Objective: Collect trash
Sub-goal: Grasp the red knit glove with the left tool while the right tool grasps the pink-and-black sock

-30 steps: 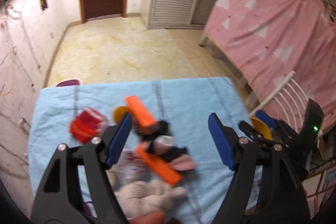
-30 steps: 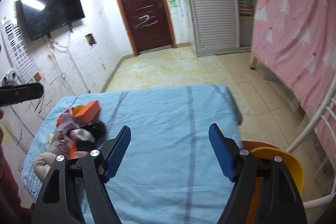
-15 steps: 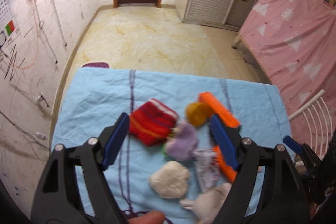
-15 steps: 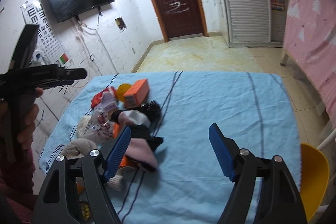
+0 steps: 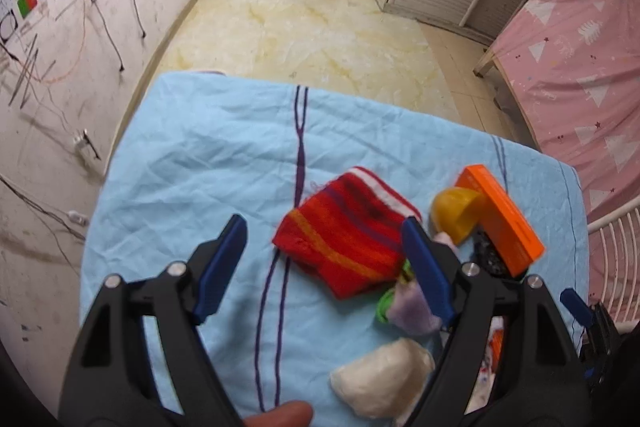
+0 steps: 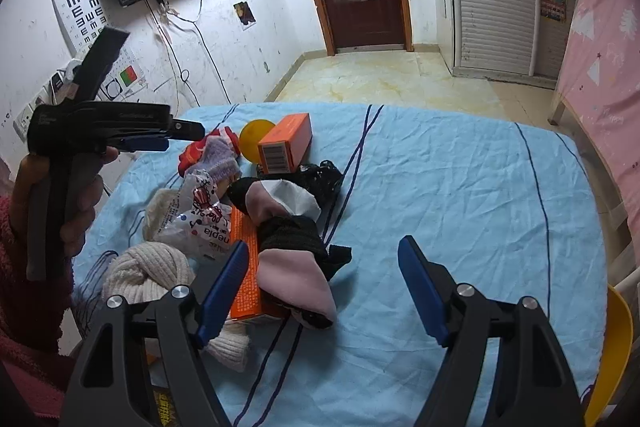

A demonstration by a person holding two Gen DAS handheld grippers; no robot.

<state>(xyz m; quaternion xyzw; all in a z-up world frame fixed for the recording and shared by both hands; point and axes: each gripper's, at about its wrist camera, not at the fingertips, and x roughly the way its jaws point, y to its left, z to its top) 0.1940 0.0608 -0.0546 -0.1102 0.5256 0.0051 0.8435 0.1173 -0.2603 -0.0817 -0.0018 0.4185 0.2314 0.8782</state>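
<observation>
Over the blue-sheeted bench (image 6: 460,187) I hold both hand-held grippers spread and empty: left (image 5: 328,267), right (image 6: 320,283). Clutter crowds its left edge: orange box (image 6: 286,143), striped red sock (image 5: 344,235), plastic wrapper (image 6: 196,219).

Trash sits in one heap on the blue sheet's left side. Crinkled clear plastic wrapper (image 6: 196,223), red-and-blue print, lies against the cream knit. Two orange boxes: one (image 6: 286,145) at the far end, barcode end facing the camera, touching a yellow half-shell (image 6: 252,139); the other (image 6: 248,275) flat, partly under pink-and-black socks.
</observation>
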